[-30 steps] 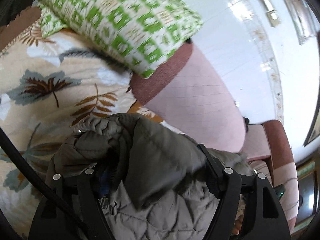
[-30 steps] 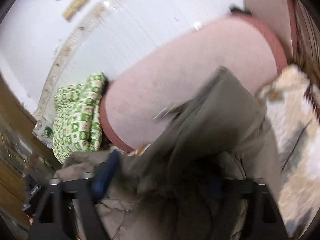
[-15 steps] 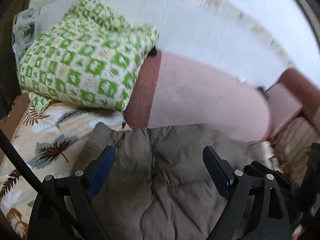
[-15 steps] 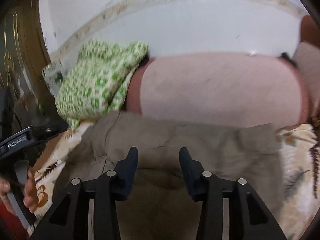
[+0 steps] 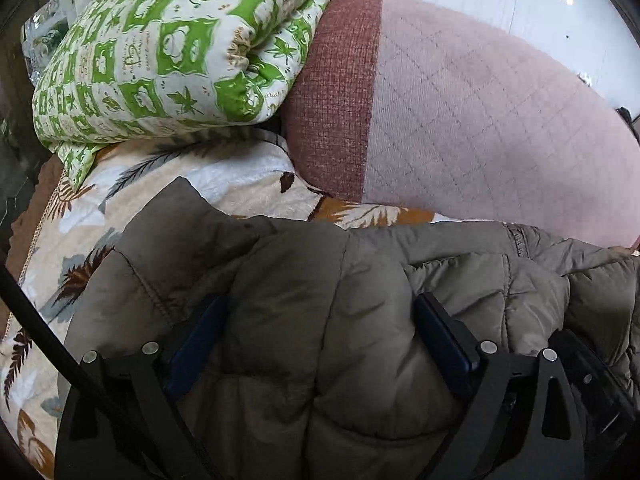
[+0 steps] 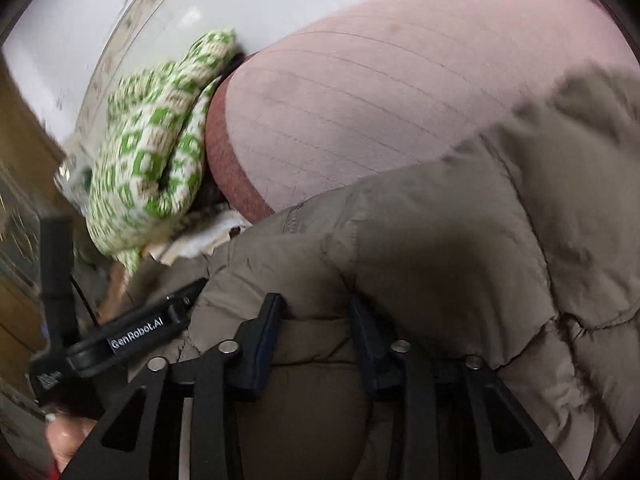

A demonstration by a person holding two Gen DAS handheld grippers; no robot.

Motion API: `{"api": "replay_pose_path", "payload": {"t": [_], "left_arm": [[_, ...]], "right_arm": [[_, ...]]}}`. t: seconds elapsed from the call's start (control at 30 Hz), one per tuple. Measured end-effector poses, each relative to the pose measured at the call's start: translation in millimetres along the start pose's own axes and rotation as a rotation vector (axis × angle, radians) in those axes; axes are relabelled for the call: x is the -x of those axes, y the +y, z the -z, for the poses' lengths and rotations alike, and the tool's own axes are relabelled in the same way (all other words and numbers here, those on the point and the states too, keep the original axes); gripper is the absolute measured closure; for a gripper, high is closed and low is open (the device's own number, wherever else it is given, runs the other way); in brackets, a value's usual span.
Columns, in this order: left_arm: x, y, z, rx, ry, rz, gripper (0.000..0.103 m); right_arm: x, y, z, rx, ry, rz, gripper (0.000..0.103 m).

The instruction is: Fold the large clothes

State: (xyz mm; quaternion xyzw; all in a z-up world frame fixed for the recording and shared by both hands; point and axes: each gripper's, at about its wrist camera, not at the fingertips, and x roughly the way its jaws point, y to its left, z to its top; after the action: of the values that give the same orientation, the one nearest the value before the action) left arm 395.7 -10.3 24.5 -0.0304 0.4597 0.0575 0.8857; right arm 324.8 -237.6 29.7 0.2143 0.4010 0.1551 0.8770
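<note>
An olive-grey padded jacket [image 5: 320, 248] lies spread on a leaf-print blanket [image 5: 80, 240] in front of a pink sofa back [image 5: 460, 112]. My left gripper [image 5: 320, 340] points down into the jacket's left part. Its jaws stand wide and are still opening, with a puffy bulge of jacket between them. My right gripper [image 6: 316, 336] is on the jacket [image 6: 460, 240] just right of the left one. Its jaws are closing on a fold of the fabric, and the pads pinch it. The left gripper's body [image 6: 136, 328] shows at the lower left of the right wrist view.
A rolled green-and-white quilt [image 5: 168, 52] lies at the blanket's far left against the sofa's dark red edge [image 5: 332, 92]. A white wall rises behind the sofa. A hand [image 6: 68, 440] holds the left gripper. Brown wooden furniture [image 6: 20, 168] stands at the far left.
Both grippers have come down onto the jacket, which was bunched in them and now lies spread. The left jaws have widened. The right jaws have narrowed onto a fold.
</note>
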Motion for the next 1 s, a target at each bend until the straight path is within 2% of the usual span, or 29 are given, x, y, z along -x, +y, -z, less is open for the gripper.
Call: {"api": "replay_pose_path", "payload": {"t": [0.1, 0.13, 0.2, 0.27, 0.3, 0.33, 0.4, 0.47, 0.5, 0.6, 0.63, 0.7, 0.73, 0.83, 1.0], "left_arm": [[8, -2, -3, -0.025, -0.006, -0.007, 0.007], [14, -1, -4, -0.035, -0.022, -0.012, 0.007], [23, 14, -7, -0.037, -0.063, -0.029, 0.007], [24, 35, -11, -0.003, -0.052, -0.004, 0.007], [22, 53, -14, 0.037, -0.03, 0.03, 0.007], [23, 60, -14, 0.058, -0.021, 0.039, 0.007], [25, 88, -16, 0.128, -0.024, -0.031, 0.008], [30, 119, -16, 0.213, -0.028, -0.006, 0.008], [32, 145, -14, 0.293, -0.018, 0.046, 0.008], [42, 190, -4, 0.41, -0.014, 0.117, 0.008], [47, 199, 1, 0.413, -0.019, 0.116, 0.008], [61, 211, 10, 0.395, -0.042, 0.103, 0.008], [68, 214, 17, 0.383, -0.056, 0.099, 0.008], [102, 213, 45, 0.328, -0.093, 0.097, 0.008], [159, 194, 114, 0.281, -0.109, 0.135, 0.008]], "right_arm": [[1, -7, -5, -0.057, 0.019, -0.016, 0.083], [5, -8, -9, -0.068, 0.026, -0.02, 0.083], [21, -18, -19, -0.103, -0.031, 0.002, 0.083], [36, -39, -25, -0.168, -0.08, 0.024, 0.082], [45, -61, -27, -0.236, -0.105, 0.05, 0.083], [54, -86, -27, -0.312, -0.125, 0.046, 0.088], [65, -121, -22, -0.419, -0.122, 0.011, 0.094], [76, -135, -18, -0.438, -0.134, 0.034, 0.094], [84, -139, -18, -0.433, -0.144, 0.053, 0.094], [111, -134, -17, -0.383, -0.164, 0.106, 0.092], [121, -129, -16, -0.357, -0.177, 0.125, 0.088], [144, -119, -11, -0.306, -0.203, 0.17, 0.054], [155, -115, -6, -0.286, -0.218, 0.182, 0.044], [191, -105, 17, -0.228, -0.238, 0.194, 0.04], [240, -78, 94, -0.193, -0.241, 0.125, 0.029]]}}
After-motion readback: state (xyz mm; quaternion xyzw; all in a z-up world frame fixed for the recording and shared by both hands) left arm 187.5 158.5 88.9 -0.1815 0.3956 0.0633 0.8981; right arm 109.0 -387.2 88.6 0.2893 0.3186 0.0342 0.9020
